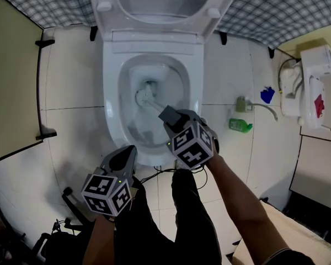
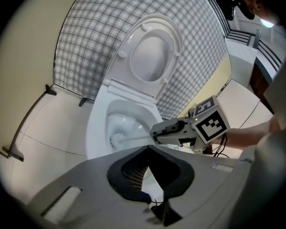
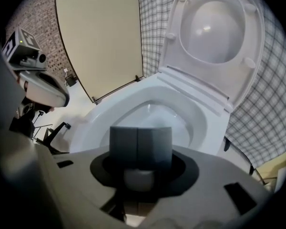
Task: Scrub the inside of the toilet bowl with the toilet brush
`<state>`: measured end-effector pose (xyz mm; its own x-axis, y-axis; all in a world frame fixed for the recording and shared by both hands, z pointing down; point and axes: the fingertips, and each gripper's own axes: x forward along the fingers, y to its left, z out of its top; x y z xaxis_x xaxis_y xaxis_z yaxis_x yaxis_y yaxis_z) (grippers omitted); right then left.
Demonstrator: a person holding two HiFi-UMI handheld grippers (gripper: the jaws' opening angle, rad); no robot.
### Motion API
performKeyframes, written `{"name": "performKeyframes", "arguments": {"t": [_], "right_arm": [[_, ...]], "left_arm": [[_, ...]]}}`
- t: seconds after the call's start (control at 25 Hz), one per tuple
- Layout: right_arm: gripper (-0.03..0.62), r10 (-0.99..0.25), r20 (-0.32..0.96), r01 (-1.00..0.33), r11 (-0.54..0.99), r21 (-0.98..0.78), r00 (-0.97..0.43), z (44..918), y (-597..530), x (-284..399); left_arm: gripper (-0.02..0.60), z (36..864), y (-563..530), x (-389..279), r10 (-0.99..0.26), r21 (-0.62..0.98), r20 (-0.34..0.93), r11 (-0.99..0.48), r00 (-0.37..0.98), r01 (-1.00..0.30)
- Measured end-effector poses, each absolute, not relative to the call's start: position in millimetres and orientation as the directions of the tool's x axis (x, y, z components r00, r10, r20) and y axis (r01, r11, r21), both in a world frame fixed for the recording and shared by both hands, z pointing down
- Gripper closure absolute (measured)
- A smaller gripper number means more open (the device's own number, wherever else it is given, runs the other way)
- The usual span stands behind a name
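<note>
Now the right tool [image 1: 169, 115] is pinching the brush [image 1: 146, 97] handle, with the bristle head sitting low inside the bowl [image 1: 112, 87]. The left tool [image 1: 126, 152] is hanging just off the bowl's front rim, jaws pressed together on nothing. The lid [image 1: 160, 4] is standing up behind. A green bottle [image 1: 240, 125] is lying on the floor [image 1: 71, 81] right of the bowl, and cables [image 1: 154, 173] are trailing by the person's legs.

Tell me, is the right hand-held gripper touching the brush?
Touching. In the right gripper view the right hand-held gripper pinches the brush handle; head view shows it running into the bowl.
</note>
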<state>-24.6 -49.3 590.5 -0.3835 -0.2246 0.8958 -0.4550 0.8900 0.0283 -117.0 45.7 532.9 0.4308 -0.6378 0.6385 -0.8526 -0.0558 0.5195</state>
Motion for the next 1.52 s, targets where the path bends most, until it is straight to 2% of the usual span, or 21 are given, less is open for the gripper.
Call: {"name": "performKeyframes", "arguments": {"t": [0.28, 0.64, 1.24, 1.52], "right_arm": [[0.422, -0.332, 0.868, -0.513, 0.851, 0.108, -0.368, 594, -90, -35], [0.422, -0.396, 0.876, -0.667, 0.735, 0.121, -0.277, 583, -121, 7], [0.422, -0.249, 0.946, -0.428, 0.892, 0.142, -0.205, 600, -58, 24], [0.422, -0.192, 0.953, -0.411, 0.908, 0.081, -0.236, 610, -36, 8]], "left_arm": [[0.574, 540, 43, -125, -0.636, 0.525, 0.644, -0.036, 0.425, -0.850], [0.574, 545, 46, -137, -0.634, 0.522, 0.652, -0.023, 0.416, -0.852], [0.574, 545, 44, -138, -0.629, 0.528, 0.649, -0.032, 0.427, -0.849], [0.574, 548, 45, -139, -0.625, 0.528, 0.654, -0.027, 0.427, -0.849]]}}
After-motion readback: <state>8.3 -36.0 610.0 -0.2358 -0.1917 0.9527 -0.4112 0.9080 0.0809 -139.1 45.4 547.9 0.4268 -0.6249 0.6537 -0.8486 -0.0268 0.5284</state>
